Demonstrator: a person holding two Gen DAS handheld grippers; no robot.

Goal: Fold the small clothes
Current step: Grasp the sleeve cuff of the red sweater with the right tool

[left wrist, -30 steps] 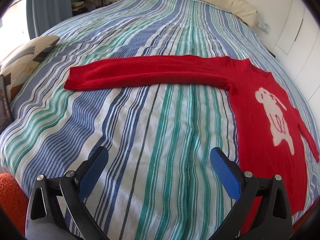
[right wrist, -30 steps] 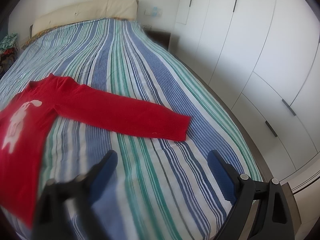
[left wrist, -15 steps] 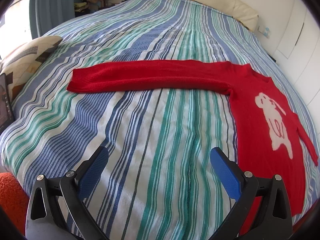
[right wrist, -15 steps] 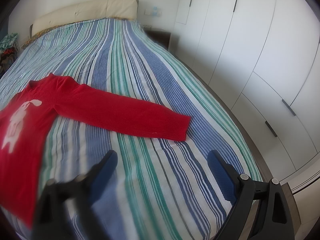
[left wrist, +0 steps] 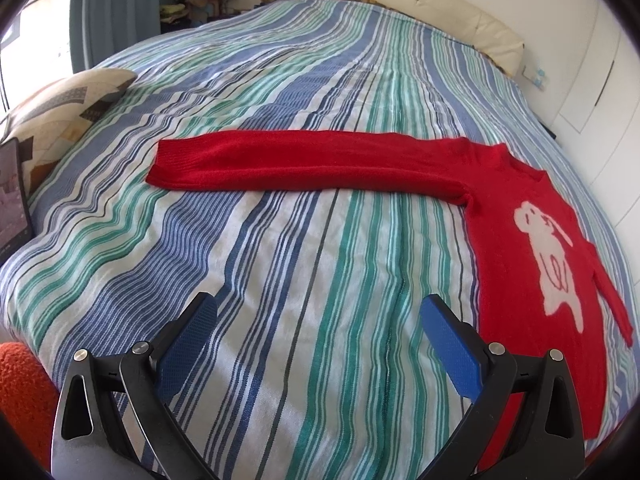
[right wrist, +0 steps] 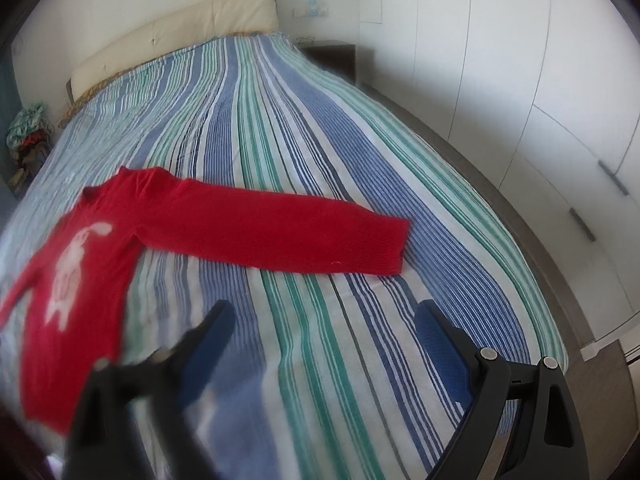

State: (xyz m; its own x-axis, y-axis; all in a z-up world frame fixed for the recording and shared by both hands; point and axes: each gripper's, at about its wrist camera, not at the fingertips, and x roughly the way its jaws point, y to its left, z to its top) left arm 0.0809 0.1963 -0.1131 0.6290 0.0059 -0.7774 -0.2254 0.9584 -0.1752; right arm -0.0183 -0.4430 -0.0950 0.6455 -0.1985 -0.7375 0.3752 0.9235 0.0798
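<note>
A small red sweater [left wrist: 516, 248] with a white animal figure lies flat on the striped bed [left wrist: 280, 260], both sleeves stretched out sideways. In the left wrist view its long sleeve [left wrist: 304, 164] runs across the middle and the body lies at the right. My left gripper [left wrist: 318, 312] hovers open over bare bedspread, below that sleeve. In the right wrist view the sweater [right wrist: 84, 268] sits at the left and its other sleeve [right wrist: 280, 232] reaches right. My right gripper [right wrist: 324, 316] is open above the bedspread, just below this sleeve's cuff, holding nothing.
A patterned cushion [left wrist: 60, 108] and a dark screen [left wrist: 12, 192] lie at the bed's left side. A cream headboard [right wrist: 180, 40] stands at the far end. White wardrobe doors [right wrist: 540, 100] line the right side, with a dark bedside table [right wrist: 332, 56] beyond.
The right wrist view has rolled and shifted, so the sweater and its sleeve now sit lower and more tilted in frame. The left view moved only slightly. Both grippers stayed open.
</note>
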